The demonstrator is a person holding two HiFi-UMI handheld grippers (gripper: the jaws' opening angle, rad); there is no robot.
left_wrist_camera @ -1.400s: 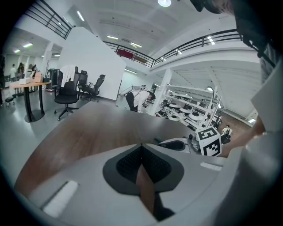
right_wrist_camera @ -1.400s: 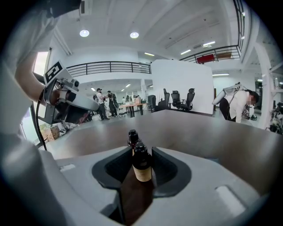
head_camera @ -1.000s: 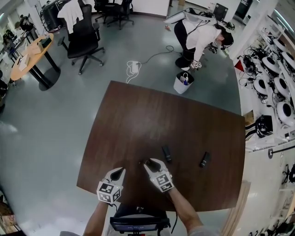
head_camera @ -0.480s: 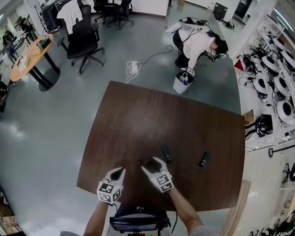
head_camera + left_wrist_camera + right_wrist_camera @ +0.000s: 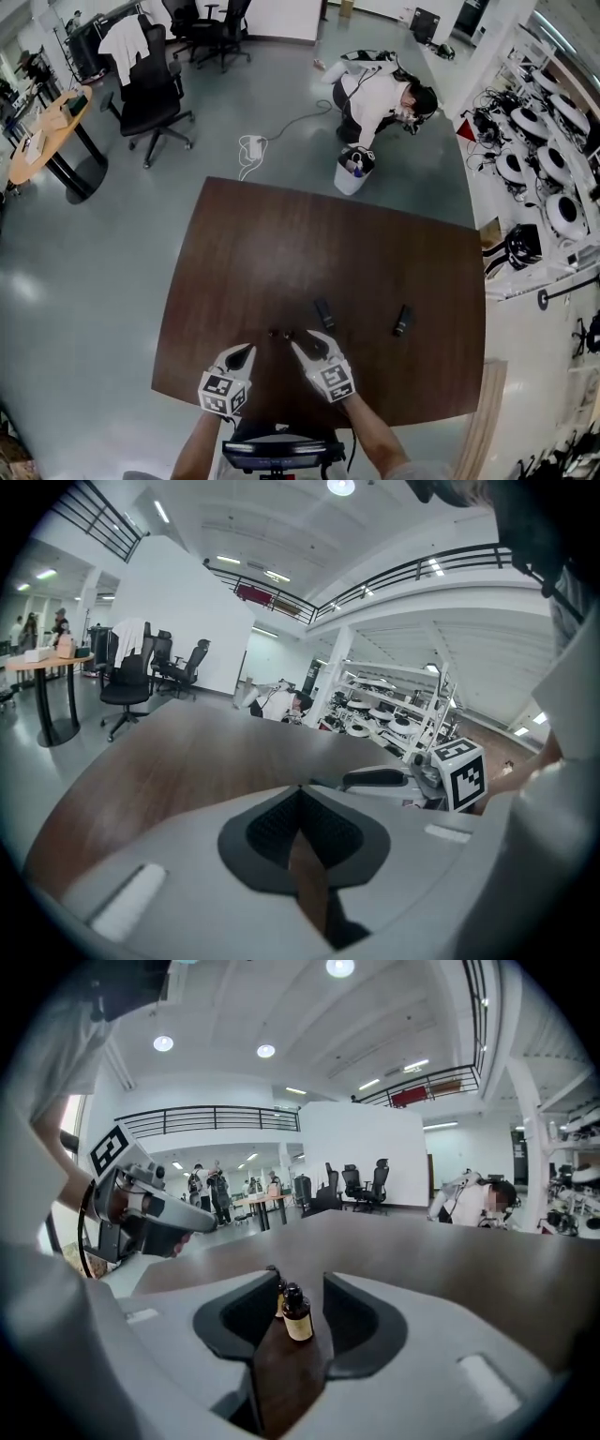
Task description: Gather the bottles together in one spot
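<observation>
Bottles number 4 on the brown table (image 5: 234,244): 2 stand upright just beside each other near your edge, and 2 lie on their sides off to the right. The first upright bottle (image 5: 298,1314) and the second upright bottle (image 5: 279,1299) behind it show through the gap of your right gripper (image 5: 300,1283), just ahead of its tips. Its jaws have just been closing and stand part open. Neither pad presses on a bottle, so it has hold of nothing. Your left gripper (image 5: 300,787) has its tips together and is empty, hovering by the near edge to the left of the pair.

By my judgement, the next reach turns on this. The nearer lying bottle (image 5: 323,314) rests ahead and to the right of your right gripper, near the upright pair but apart from it. Its long axis runs roughly away from you, leaning a little left. The farther lying bottle (image 5: 401,321) lies well out to the right, with its long axis tipped the other way. Your right hand is nearer to both, and the left would have to cross over the pair. Take the nearer one with the jaws set across its axis, then bring it to the upright pair.
</observation>
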